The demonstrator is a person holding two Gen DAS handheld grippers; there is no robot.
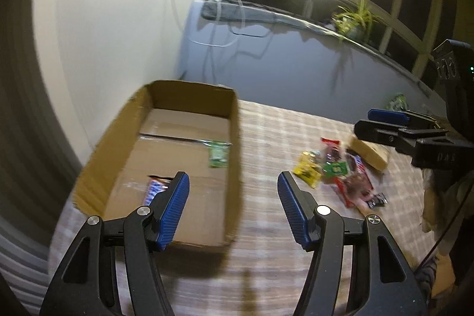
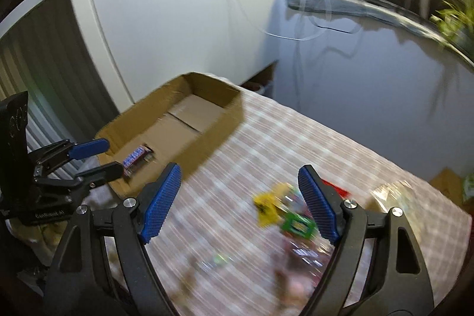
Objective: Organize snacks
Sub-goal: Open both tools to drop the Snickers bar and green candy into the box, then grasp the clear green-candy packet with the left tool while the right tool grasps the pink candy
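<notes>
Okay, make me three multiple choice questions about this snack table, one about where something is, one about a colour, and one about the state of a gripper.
1. Where is the green packet?
A. In the cardboard box
B. On the windowsill
C. Between gripper pads

2. What colour are the gripper pads?
A. Red
B. Blue
C. White

3. How is the left gripper?
A. Shut on a packet
B. Shut on nothing
C. Open, holding nothing

Answers: 1 A, it lies on the box floor. 2 B, ribbed blue pads show. 3 C, its fingers stand apart with only box and cloth behind.

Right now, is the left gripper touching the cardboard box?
Apart. The right wrist view shows the left gripper with fingers spread, short of the cardboard box corner, a visible gap between them.
</notes>
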